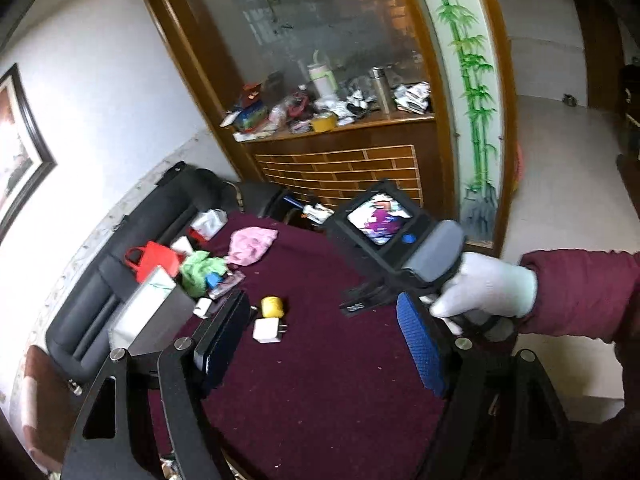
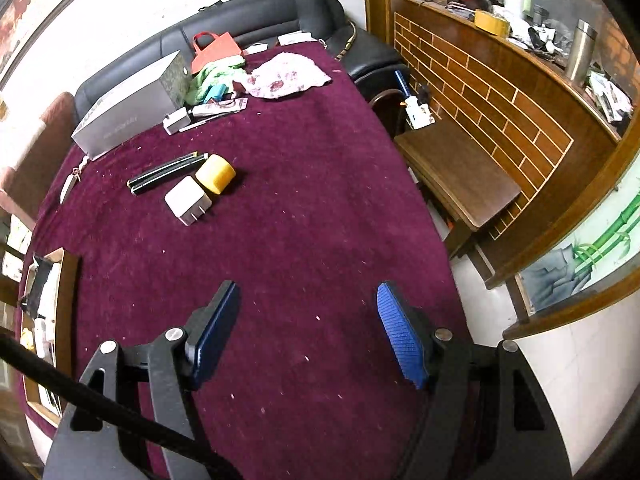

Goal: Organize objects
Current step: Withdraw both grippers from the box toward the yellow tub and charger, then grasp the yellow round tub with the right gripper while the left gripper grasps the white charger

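On the maroon table point(image 2: 304, 208) lie a white plug adapter point(image 2: 187, 200), a yellow cylinder point(image 2: 215, 173) and two black pens point(image 2: 166, 172), close together. They also show in the left wrist view: adapter point(image 1: 267, 330), cylinder point(image 1: 273, 306). My left gripper point(image 1: 320, 344) is open and empty, above the near table. My right gripper point(image 2: 308, 330) is open and empty, above the table's near part. The right gripper's body point(image 1: 394, 240) shows in the left wrist view, held by a white-gloved hand point(image 1: 486, 290).
A silver box point(image 2: 132, 106), a small white charger point(image 2: 176, 120), green cloth point(image 2: 212, 76), pink cloth point(image 2: 286, 76) and a red bag point(image 2: 214, 50) sit at the table's far side. A black sofa point(image 2: 256, 12) lies behind. A wooden tray point(image 2: 70, 320) is at left; a wooden stool point(image 2: 460, 172) and cabinet point(image 2: 500, 92) at right.
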Demonstrator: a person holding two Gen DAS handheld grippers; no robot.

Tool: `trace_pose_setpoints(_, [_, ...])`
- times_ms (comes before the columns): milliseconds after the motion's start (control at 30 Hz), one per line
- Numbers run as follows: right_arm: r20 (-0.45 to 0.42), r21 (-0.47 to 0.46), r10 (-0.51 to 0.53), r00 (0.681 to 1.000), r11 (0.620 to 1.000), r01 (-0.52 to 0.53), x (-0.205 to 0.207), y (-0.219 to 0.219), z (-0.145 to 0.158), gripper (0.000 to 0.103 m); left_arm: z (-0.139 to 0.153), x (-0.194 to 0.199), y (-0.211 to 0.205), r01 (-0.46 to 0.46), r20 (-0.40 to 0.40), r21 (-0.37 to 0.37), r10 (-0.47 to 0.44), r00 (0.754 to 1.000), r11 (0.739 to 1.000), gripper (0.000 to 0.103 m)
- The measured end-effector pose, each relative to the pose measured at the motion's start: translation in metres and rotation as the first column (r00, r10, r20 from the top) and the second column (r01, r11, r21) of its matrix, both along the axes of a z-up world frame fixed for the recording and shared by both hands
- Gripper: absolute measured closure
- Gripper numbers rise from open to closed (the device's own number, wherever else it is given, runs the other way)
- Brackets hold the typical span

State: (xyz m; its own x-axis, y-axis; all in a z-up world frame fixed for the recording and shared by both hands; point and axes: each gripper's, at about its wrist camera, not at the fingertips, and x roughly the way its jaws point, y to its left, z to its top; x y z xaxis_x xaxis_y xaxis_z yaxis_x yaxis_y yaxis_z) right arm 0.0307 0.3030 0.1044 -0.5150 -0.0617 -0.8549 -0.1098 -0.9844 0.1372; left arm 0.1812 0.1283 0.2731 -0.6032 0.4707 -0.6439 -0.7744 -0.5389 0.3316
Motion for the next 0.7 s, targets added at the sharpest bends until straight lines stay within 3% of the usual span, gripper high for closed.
trace_pose_setpoints(67, [0.0, -0.005, 0.025, 1.0, 1.0, -0.025, -0.007, -0.008, -0.004, 0.032, -0.017, -0.014, 0.003, -0.007, 0.067, -0.012, 0.008, 0.998, 1.0, 0.032])
trace_pose_setpoints(167, [-0.015, -0.015, 0.054, 0.998, 0.998, -0.054, -0.021, -0.017, -0.011, 0.032, -0.064, -0.051, 0.005, -0.046, 0.233, -0.016, 0.049, 0.971, 0.999, 0.032])
trace_pose_setpoints(233, [-0.036, -0.04, 0.069, 0.997, 0.997, -0.07, -0.035, -0.021, -0.016, 0.032, -0.104, -0.089, -0.005, -0.142, 0.378, 0.018, 0.124, 0.917, 0.99, 0.032])
trace_pose_setpoints(300, [-0.049, -0.058, 0.086, 0.995, 0.994, -0.088, -0.049, -0.026, -0.021, 0.033, -0.138, -0.116, -0.019, -0.241, 0.462, 0.042, 0.195, 0.865, 0.97, 0.032])
trace_pose_setpoints(367, [-0.065, -0.08, 0.107, 0.992, 0.991, -0.112, -0.063, -0.033, -0.027, 0.033, -0.177, -0.139, -0.042, -0.363, 0.517, 0.062, 0.281, 0.809, 0.93, 0.032])
trace_pose_setpoints(400, [-0.073, -0.088, 0.112, 0.991, 0.989, -0.119, -0.069, -0.035, -0.03, 0.033, -0.186, -0.144, -0.049, -0.394, 0.523, 0.066, 0.304, 0.796, 0.917, 0.032])
trace_pose_setpoints(467, [-0.094, -0.104, 0.121, 0.988, 0.986, -0.131, -0.083, -0.04, -0.035, 0.033, -0.215, -0.156, -0.067, -0.482, 0.546, 0.062, 0.374, 0.749, 0.874, 0.032])
trace_pose_setpoints(500, [-0.102, -0.112, 0.12, 0.988, 0.985, -0.131, -0.088, -0.041, -0.038, 0.033, -0.232, -0.163, -0.077, -0.527, 0.569, 0.063, 0.403, 0.717, 0.848, 0.032])
trace_pose_setpoints(567, [-0.11, -0.139, 0.111, 0.988, 0.982, -0.126, -0.102, -0.042, -0.045, 0.033, -0.254, -0.169, -0.094, -0.595, 0.589, 0.052, 0.456, 0.667, 0.802, 0.033])
trace_pose_setpoints(600, [-0.109, -0.163, 0.104, 0.989, 0.979, -0.121, -0.109, -0.042, -0.051, 0.033, -0.261, -0.17, -0.1, -0.609, 0.6, 0.049, 0.464, 0.652, 0.792, 0.032])
trace_pose_setpoints(633, [-0.104, -0.183, 0.099, 0.99, 0.976, -0.117, -0.114, -0.041, -0.055, 0.033, -0.258, -0.166, -0.104, -0.605, 0.569, 0.114, 0.447, 0.69, 0.788, 0.032])
trace_pose_setpoints(700, [-0.095, -0.214, 0.088, 0.992, 0.971, -0.107, -0.125, -0.041, -0.062, 0.033, -0.26, -0.164, -0.105, -0.619, 0.542, 0.091, 0.483, 0.688, 0.78, 0.032])
